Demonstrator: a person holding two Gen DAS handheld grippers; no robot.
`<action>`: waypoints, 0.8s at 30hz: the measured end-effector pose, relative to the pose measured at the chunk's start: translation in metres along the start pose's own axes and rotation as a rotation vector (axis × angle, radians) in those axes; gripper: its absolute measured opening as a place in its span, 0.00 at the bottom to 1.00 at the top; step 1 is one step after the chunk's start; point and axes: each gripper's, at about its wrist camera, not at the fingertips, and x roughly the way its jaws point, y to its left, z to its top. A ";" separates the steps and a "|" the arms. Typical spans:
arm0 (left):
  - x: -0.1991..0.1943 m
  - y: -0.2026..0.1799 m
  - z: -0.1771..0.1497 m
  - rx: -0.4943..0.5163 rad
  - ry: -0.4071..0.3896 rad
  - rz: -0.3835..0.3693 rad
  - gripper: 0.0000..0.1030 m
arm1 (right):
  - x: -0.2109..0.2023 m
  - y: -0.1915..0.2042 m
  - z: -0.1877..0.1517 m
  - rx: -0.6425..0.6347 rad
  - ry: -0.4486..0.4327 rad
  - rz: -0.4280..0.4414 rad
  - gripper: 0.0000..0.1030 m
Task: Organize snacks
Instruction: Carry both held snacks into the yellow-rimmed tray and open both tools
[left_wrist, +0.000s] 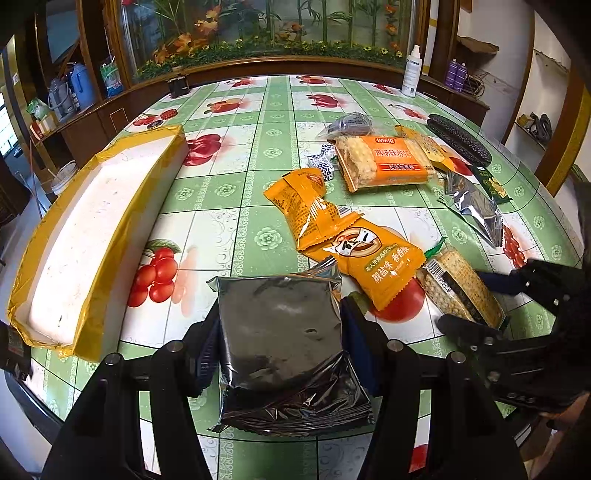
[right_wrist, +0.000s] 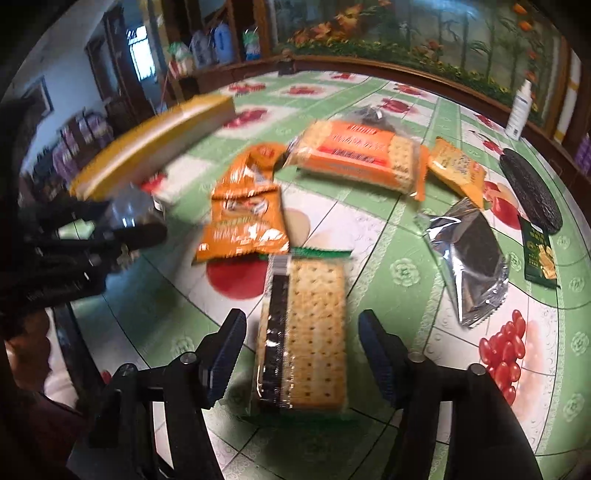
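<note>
My worktop (left_wrist: 236, 177) wears a green fruit-print cloth. On it lie orange snack packets (left_wrist: 373, 254), a cracker pack (right_wrist: 310, 332) and a white foam box (left_wrist: 92, 236).

Taking the cracker pack (right_wrist: 306, 332) on the table (left_wrist: 229, 221) as landmark, two overlapping snack bags (left_wrist: 343, 236) lie just behind-left of it, the foam box (left_wrist: 92, 236) far left, a foil pouch (right_wrist: 469, 266) right, and the large biscuit pack (left_wrist: 384, 162) farther behind.

left wrist: looks forward and down along the left claw (left_wrist: 280, 332), close over the desk (left_wrist: 236, 177), toward the far cabinet.
right wrist: same low angle along the right claw (right_wrist: 301, 354), blurred.
shared: cracker pack (left_wrist: 461, 291) (right_wrist: 314, 328), orange bags (left_wrist: 354, 243) (right_wrist: 247, 214), foam box (left_wrist: 92, 236) (right_wrist: 155, 140).
</note>
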 end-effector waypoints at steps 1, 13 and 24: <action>-0.001 0.002 0.000 -0.003 -0.005 0.004 0.57 | -0.001 0.003 -0.001 -0.008 -0.009 -0.010 0.46; -0.015 0.027 0.006 -0.043 -0.070 0.069 0.57 | -0.052 -0.010 0.019 0.135 -0.175 0.102 0.46; -0.022 0.073 0.003 -0.126 -0.094 0.128 0.57 | -0.047 0.031 0.067 0.089 -0.237 0.241 0.46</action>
